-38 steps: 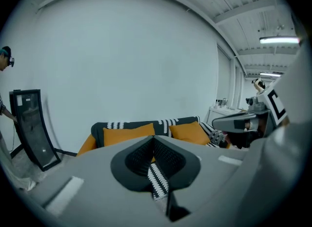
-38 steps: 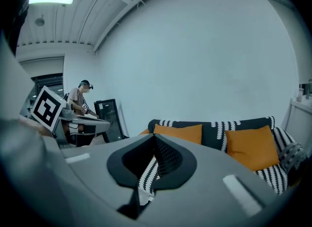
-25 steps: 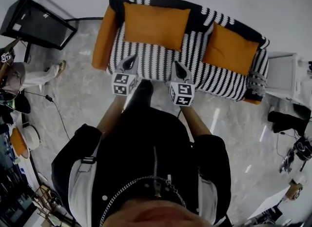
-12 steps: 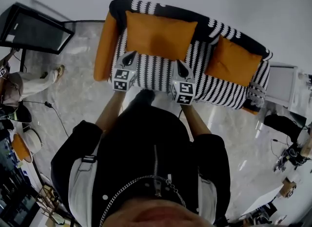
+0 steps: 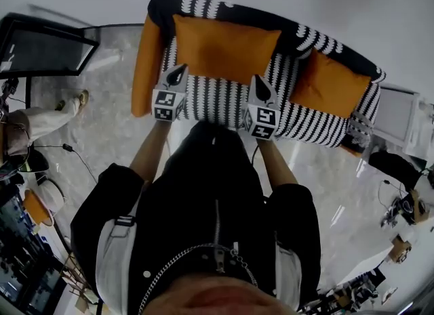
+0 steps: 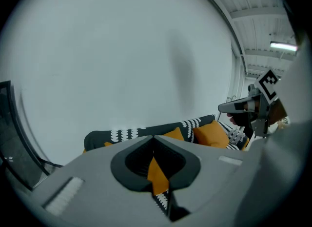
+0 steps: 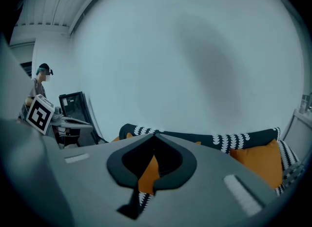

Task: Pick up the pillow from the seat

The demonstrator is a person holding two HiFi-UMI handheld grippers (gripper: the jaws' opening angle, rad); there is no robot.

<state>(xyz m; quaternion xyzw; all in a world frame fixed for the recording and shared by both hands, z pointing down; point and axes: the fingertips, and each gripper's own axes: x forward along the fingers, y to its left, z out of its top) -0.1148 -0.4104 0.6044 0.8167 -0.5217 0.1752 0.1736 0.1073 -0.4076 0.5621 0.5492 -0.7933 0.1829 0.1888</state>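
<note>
Head view looks down over a dark jacket to two forearms stretched forward, one gripper in each hand, both hanging over the front of the striped sofa (image 5: 218,98) seat. The left gripper (image 5: 178,71) and right gripper (image 5: 261,85) sit side by side, well apart, noses aimed at the backrest. That spacing looks chosen to bracket the nearer pillow (image 5: 224,48), likely so either one can reach its lower edge. Both gripper views show jaws pressed together with nothing pinched. The orange seen through each notch is cloth farther off, not something held. Neither gripper seems to touch the sofa or the pillow, though from above the gap is hard to judge. The pillow stands on the seat, leaning against the dark backrest, just beyond the tips and between them. A second pillow (image 5: 327,83) leans at the sofa's right end, clear of both grippers. The jaws would have to spread before any grip is possible.
</note>
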